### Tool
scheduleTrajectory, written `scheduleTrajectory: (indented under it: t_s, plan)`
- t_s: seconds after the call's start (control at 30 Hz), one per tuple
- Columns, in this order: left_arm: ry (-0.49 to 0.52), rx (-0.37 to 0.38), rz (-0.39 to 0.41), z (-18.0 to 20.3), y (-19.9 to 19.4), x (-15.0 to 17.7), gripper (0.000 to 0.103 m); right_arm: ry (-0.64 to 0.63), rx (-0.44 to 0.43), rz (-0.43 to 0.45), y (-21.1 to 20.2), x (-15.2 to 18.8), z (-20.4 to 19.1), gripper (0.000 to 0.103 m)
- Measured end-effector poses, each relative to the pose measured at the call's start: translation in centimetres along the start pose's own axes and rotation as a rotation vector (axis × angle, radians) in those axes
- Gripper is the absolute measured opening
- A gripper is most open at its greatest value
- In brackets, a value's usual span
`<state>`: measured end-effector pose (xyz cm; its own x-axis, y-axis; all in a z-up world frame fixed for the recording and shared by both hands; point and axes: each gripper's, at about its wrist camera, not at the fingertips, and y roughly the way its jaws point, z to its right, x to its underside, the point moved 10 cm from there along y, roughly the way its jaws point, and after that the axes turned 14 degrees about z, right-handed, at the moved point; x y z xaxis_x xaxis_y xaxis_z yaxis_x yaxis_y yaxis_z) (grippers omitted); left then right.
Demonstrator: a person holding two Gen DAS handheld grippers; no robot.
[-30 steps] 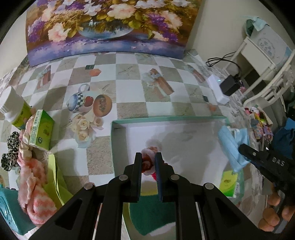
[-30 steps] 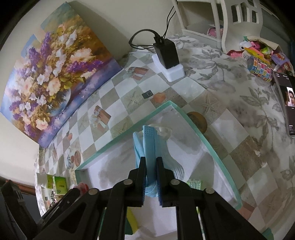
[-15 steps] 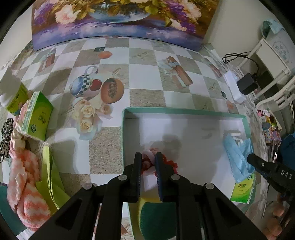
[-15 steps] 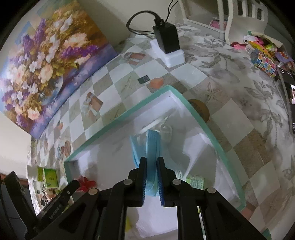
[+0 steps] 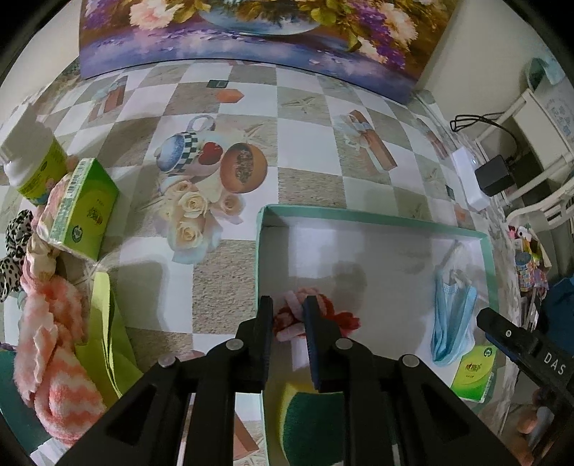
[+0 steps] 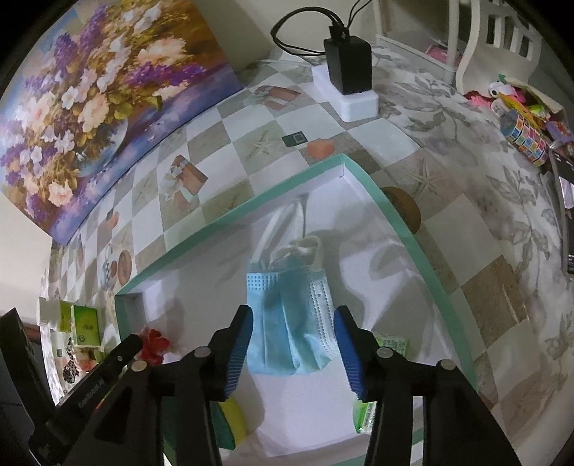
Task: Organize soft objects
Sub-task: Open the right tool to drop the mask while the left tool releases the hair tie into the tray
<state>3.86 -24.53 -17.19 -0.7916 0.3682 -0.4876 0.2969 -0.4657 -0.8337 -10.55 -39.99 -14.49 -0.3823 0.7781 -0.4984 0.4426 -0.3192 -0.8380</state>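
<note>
The left wrist view looks down and forward from close above the near left corner of the box (image 5: 373, 214), facing the painting (image 5: 251, 28) at the table's far edge. The right wrist view hangs close over the box's (image 6: 229, 218) right half, facing its far right corner. Both share the box and mask (image 5: 450, 319) (image 6: 287, 322).

In my box (image 5: 376, 217), the scrunchie (image 5: 315, 315) lies at the near left between my left gripper's (image 5: 287, 315) fingers, the face mask (image 6: 287, 322) at the right between my right gripper's (image 6: 292, 344) spread fingers. A sponge (image 5: 308, 412) sits nearest me, a tissue pack (image 5: 471, 371) in the near right corner. Left of the box on the table (image 5: 305, 143) lie socks (image 5: 50, 344), a carton (image 5: 84, 209) and a bottle (image 5: 34, 168).
</note>
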Motion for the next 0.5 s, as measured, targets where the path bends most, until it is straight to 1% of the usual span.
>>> scheduleTrajectory:
  t_s: [0.1, 0.3, 0.37, 0.43, 0.47, 0.5]
  plan:
    - [-0.018, -0.009, -0.002, -0.7, -0.2, 0.0, 0.017, -0.011, 0.003, 0.004, -0.1, -0.1, -0.2, 0.056]
    - [-0.052, -0.015, -0.013, -1.8, -0.5, -0.1, 0.019, -0.035, 0.009, 0.003, -0.3, -0.1, -0.7, 0.056]
    - [-0.039, -0.011, -0.013, -1.5, -0.8, -0.3, 0.024, -0.047, 0.014, 0.003, -0.4, -0.1, -0.9, 0.059]
    - [-0.035, 0.009, -0.009, -1.0, -1.3, -0.6, 0.042, -0.060, 0.022, 0.001, -0.6, -0.1, -1.2, 0.062]
    - [-0.031, 0.019, -0.002, -0.6, -1.7, -0.9, 0.046, -0.066, 0.026, 0.001, -0.8, -0.1, -1.2, 0.062]
    - [-0.022, 0.015, 0.007, -0.4, -2.1, -1.2, 0.055, -0.074, 0.029, 0.005, -1.0, -0.2, -1.4, 0.063]
